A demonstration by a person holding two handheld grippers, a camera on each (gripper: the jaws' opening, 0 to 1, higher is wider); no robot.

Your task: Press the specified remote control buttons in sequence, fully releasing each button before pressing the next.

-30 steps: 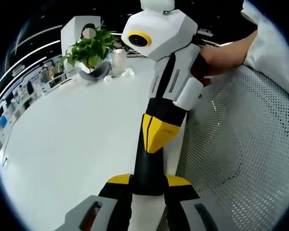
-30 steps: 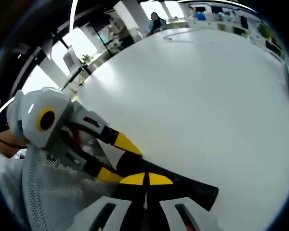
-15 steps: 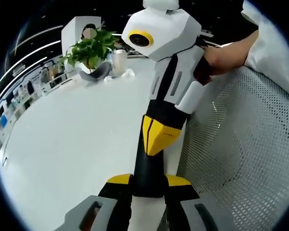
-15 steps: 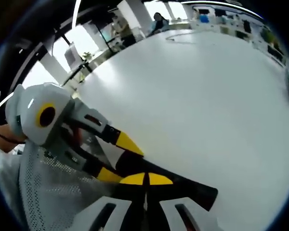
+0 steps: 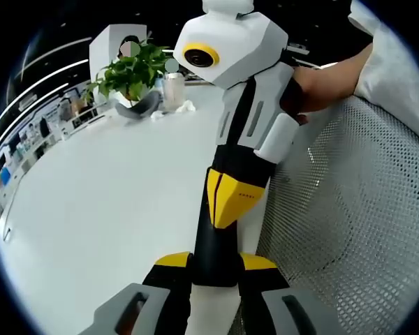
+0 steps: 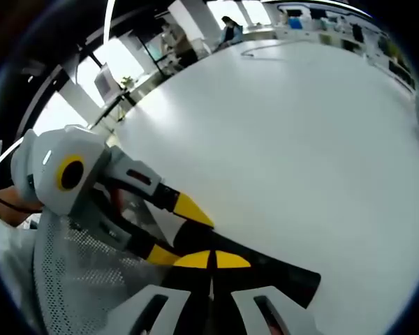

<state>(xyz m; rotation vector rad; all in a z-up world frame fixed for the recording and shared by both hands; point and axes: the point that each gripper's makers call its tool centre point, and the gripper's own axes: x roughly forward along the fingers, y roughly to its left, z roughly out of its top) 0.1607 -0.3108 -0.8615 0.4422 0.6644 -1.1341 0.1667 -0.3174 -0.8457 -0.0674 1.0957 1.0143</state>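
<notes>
Left gripper view: the left gripper (image 5: 215, 262) rises from the bottom edge, its yellow-tipped jaws set one on each side of a black remote control (image 5: 213, 241).
Left jaws: pinching the remote between them – the slab fills the gap.
Remote control: a dark, narrow bar running up and away from the left gripper, held above the white table (image 5: 98, 209) near its edge.
Right gripper: the right gripper (image 5: 230, 199) comes in from the upper right, its yellow tips pressed together into one wedge that lies over the far part of the remote; I cannot tell if it bears down on a button.
Hand: a hand (image 5: 321, 84) grips the right gripper's body, with a white sleeve (image 5: 394, 63) behind it.
Beside the table: white mesh (image 5: 349, 209) covers the right side of this view.
Far end of table: a potted plant (image 5: 129, 70) with a pale glass (image 5: 172, 89) just beside it.
Right gripper view: the right gripper (image 6: 211, 259) shows its two yellow tips meeting with no gap, resting on the remote control (image 6: 279, 276), whose black body runs off to the right.
Left gripper here: the left gripper (image 6: 174, 232) enters from the left with its two yellow tips apart – one on each side of the remote's near end.
Background: the table (image 6: 279, 139) stretches away bare and bright.
</notes>
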